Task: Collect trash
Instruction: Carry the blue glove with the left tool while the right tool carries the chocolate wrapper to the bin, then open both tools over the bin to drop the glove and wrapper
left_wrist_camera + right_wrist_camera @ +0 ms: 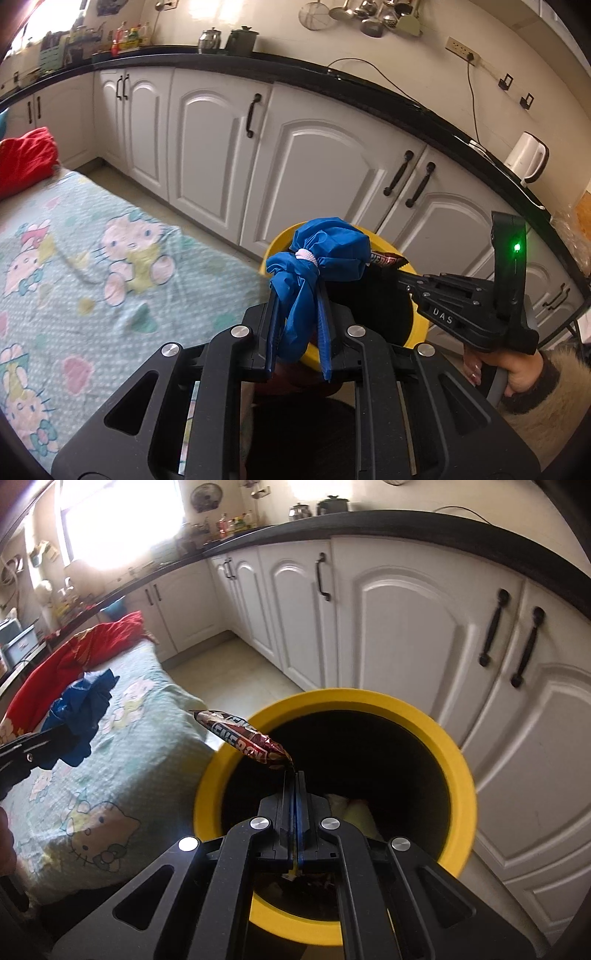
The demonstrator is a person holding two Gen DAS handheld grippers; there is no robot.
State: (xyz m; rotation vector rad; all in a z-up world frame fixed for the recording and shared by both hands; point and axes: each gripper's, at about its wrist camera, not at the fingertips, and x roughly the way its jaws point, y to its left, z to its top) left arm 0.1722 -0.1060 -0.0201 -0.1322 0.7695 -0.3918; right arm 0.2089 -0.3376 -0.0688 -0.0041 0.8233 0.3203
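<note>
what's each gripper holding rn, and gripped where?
Left gripper: blue plastic bag, pinched by its loose tail below the white tie. Right gripper: candy wrapper, pinched at one crimped end.

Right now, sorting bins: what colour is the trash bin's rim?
Yellow rim, black inside; clearest in right wrist view.

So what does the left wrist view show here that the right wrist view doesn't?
Only the left wrist view shows the white kettle, the hanging utensils and the hand gripping the right tool. Only the right wrist view shows inside the yellow bin, with trash at the bottom. Both show the blue plastic bag in the left tool, the snack wrapper, the patterned sheet and white cabinets.
</note>
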